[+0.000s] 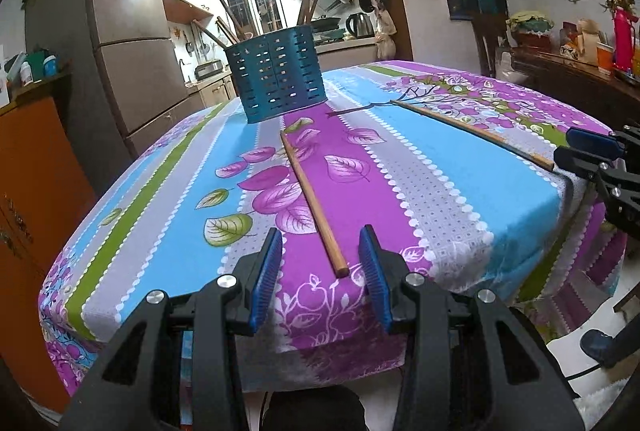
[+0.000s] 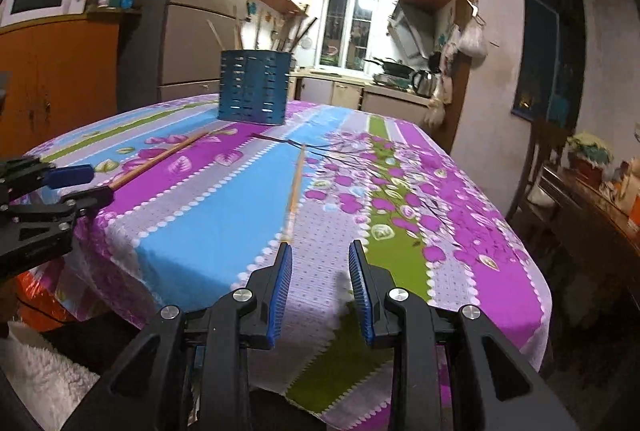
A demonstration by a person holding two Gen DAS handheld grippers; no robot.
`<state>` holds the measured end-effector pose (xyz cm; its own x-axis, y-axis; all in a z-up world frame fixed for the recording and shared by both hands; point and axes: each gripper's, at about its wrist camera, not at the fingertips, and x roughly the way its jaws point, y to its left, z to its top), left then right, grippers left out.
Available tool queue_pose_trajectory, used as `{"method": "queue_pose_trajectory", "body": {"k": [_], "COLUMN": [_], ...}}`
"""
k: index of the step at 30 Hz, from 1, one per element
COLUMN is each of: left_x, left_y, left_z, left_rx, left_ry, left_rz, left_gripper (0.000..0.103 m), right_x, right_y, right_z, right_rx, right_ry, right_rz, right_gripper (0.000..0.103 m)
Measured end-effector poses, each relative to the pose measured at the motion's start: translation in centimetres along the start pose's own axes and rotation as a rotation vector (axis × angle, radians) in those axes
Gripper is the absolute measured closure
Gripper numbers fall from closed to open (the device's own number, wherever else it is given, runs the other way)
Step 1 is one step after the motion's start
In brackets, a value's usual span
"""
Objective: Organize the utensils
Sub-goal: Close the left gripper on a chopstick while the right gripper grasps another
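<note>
Our left gripper [image 1: 320,263] has its fingers spread around the near chopstick [image 1: 312,203]; we should center, then close gently. The right gripper [image 2: 320,267] also waits with fingers apart.

We see a tablecloth [image 1: 420,167] striped in purple, sky blue, grey and green, printed with pink leaves and white scalloped dots. The slotted utensil holder [image 1: 276,77] is teal blue, and both chopsticks [image 1: 314,205] [image 2: 295,187] are light brown wood. Our grippers' pads [image 1: 267,267] [image 2: 282,287] are blue on black frames.
</note>
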<state>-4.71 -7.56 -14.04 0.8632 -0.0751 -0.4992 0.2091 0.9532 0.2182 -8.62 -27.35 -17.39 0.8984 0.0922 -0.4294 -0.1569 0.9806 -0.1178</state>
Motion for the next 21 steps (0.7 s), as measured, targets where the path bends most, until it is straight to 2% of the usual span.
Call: {"method": "queue_pose_trajectory", "body": {"k": [7, 8, 9, 10, 12, 15, 21], "left_x": [0.0, 0.0, -0.1, -0.1, -0.2, -0.2, -0.4], "left_y": [-0.1, -0.1, -0.1, -0.1, -0.4, -0.3, -0.1], "left_z": [-0.1, -0.2, -0.2, -0.3, -0.4, -0.5, -0.8], "left_rx": [-0.014, -0.017, -0.021, -0.026, -0.023, -0.032, -0.053], "left_ry": [-0.013, -0.016, -0.017, -0.019, -0.024, -0.031, -0.037], "left_rz": [-0.001, -0.002, -0.004, -0.009, -0.011, -0.016, -0.014], "left_gripper": [0.066, 0.067, 0.068, 0.071, 0.075, 0.076, 0.076], "right_x": [0.8, 0.9, 1.0, 1.1, 1.3, 1.5, 1.3], "right_y": [1.0, 0.9, 1.0, 1.1, 0.8, -0.6, 0.2], "right_z": [0.1, 0.1, 0.2, 0.2, 0.2, -0.1, -0.6], "right_rx": [-0.015, -0.010, -0.007, -0.002, 0.044, 0.154, 0.180], "right_ry": [0.015, 0.020, 0.027, 0.029, 0.035, 0.037, 0.000], "right_rz": [0.023, 0.040, 0.055, 0.059, 0.077, 0.135, 0.078], "right_gripper": [0.074, 0.079, 0.090, 0.094, 0.094, 0.094, 0.094]}}
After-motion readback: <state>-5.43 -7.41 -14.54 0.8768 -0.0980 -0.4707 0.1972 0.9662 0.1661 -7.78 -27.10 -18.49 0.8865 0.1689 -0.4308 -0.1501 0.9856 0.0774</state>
